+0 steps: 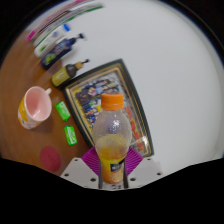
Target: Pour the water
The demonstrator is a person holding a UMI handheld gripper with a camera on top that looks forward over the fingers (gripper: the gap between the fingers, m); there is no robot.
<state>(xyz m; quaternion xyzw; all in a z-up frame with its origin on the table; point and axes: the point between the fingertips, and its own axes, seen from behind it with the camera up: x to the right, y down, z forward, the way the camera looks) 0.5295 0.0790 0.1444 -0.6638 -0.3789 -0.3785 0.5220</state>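
Note:
A clear plastic bottle (112, 140) with an orange cap and orange liquid in its lower half stands upright between my fingers. My gripper (112, 166) is shut on the bottle: both purple pads (91, 160) press its lower body from either side. A pink cup (36, 105) with a white inside sits on the wooden table to the left, beyond the fingers. The bottle hides part of the tray behind it.
A dark tray with a gold rim (88, 73) lies just behind the bottle. Two dark bottles (68, 72) lie on the table farther back, near colourful packets (55, 38). Small green items (66, 120) sit between cup and tray. A white wall rises to the right.

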